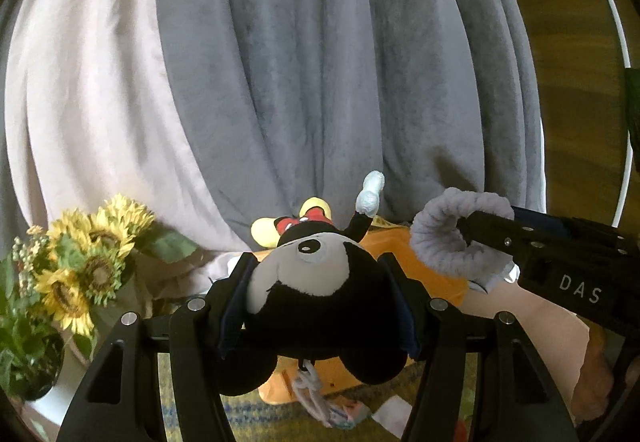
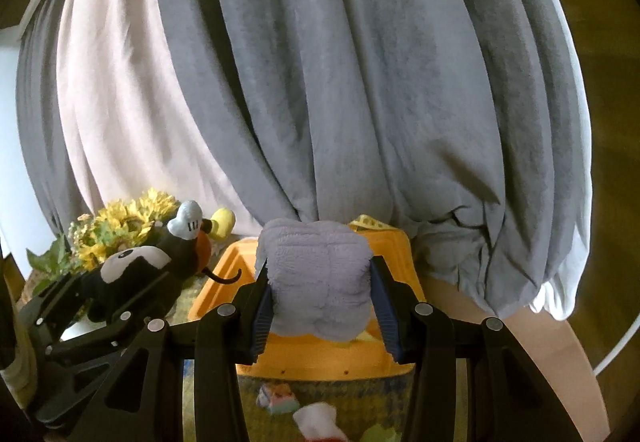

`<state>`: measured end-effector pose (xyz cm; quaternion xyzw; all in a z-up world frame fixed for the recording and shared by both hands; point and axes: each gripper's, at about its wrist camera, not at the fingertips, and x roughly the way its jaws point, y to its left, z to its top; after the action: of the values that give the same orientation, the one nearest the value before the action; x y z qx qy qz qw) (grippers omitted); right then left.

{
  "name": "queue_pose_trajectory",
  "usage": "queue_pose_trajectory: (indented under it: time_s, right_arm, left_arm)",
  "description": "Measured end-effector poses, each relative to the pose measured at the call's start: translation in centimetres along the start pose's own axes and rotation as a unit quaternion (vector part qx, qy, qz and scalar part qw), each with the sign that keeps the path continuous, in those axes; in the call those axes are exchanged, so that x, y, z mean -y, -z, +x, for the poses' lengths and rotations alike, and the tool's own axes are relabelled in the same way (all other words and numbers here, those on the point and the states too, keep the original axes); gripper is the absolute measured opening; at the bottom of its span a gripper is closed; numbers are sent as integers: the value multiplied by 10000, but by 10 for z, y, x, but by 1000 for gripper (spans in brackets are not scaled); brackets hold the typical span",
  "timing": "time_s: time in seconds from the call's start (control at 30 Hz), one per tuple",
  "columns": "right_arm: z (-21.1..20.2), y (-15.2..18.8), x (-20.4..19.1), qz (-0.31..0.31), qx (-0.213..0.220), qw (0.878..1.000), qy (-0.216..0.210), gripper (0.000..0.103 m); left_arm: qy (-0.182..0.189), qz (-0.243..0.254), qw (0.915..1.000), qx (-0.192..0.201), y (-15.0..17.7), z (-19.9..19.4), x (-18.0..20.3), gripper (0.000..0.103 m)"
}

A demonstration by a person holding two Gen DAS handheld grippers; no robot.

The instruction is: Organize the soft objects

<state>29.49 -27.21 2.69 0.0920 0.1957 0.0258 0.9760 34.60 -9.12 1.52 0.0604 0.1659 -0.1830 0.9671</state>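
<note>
With our left tool [image 1: 320, 306] clamped on the Minnie Mouse plush [image 1: 320, 282] and our right tool [image 2: 320, 306] squeezing the fuzzy grey cloth [image 2: 318, 282] above the orange bin [image 2: 320, 358], either could snag on release (plush fabric clings) and miss.

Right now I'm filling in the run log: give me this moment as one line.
left gripper: shut on mouse plush | right gripper: shut on grey fuzzy item | both over orange bin | backdrop: grey curtain
</note>
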Motion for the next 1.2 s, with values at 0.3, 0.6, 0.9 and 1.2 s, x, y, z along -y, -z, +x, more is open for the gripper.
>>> queue_pose_trajectory:
  time_s: [0.3,0.6,0.9,1.2]
  right_arm:
    - [37,-10,12,-20,-66,9999,114,46]
    - [86,-9,19,-84,-311,9992,236,46]
    - [139,3,31,-134,-728,9969,284,46]
    - [181,17,41,-99,-1229,9921,245,46]
  left_arm:
    - [187,72,9996,-190,-5,48,1,61]
    - [355,129,9976,-573,4,104,-2,61]
    - [358,263,9944,-955,19,155,-1,61]
    - [206,384,9915,-1226,32,179,-1,64]
